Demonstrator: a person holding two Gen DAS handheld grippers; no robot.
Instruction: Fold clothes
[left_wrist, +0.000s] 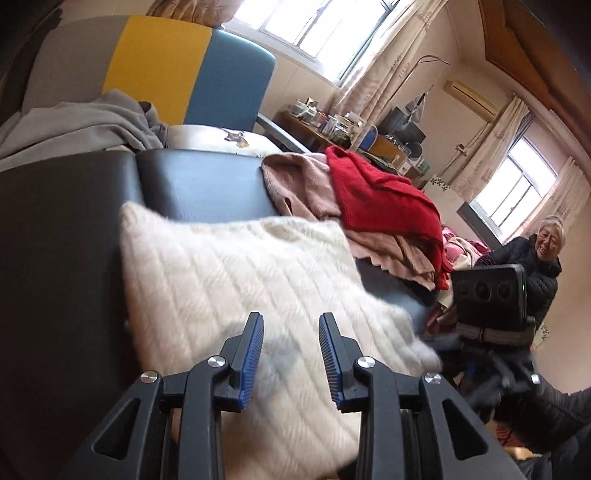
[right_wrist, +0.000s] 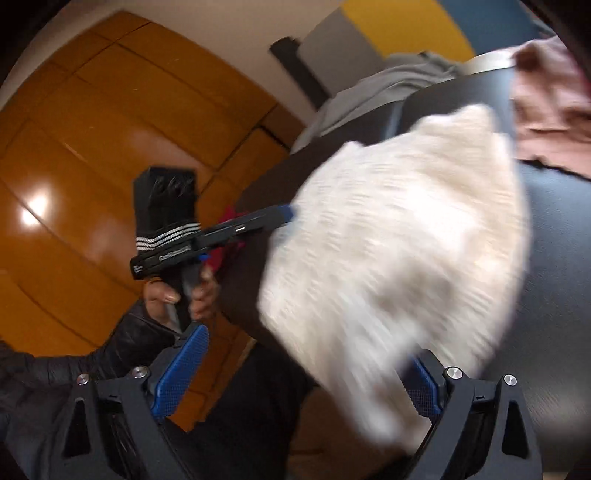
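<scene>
A white fluffy knit garment (left_wrist: 236, 273) lies folded on the dark tabletop (left_wrist: 207, 184), its near edge hanging over the front. My left gripper (left_wrist: 291, 321) hovers over that near part with its blue pads apart, and the knit shows through the gap. In the right wrist view the left gripper (right_wrist: 284, 216) reaches the garment's (right_wrist: 399, 236) left edge. My right gripper (right_wrist: 310, 345) stands wide open around the blurred near corner of the knit. The cloth covers part of its right pad, and neither pad presses on it.
A red garment (left_wrist: 380, 195) lies on a pink one (left_wrist: 295, 184) at the table's far right. A grey garment (left_wrist: 85, 122) is heaped far left, before a yellow and blue chair (left_wrist: 184, 62). A person in a dark jacket (left_wrist: 535, 266) sits at the right. Wooden floor (right_wrist: 74, 147) lies beyond the table edge.
</scene>
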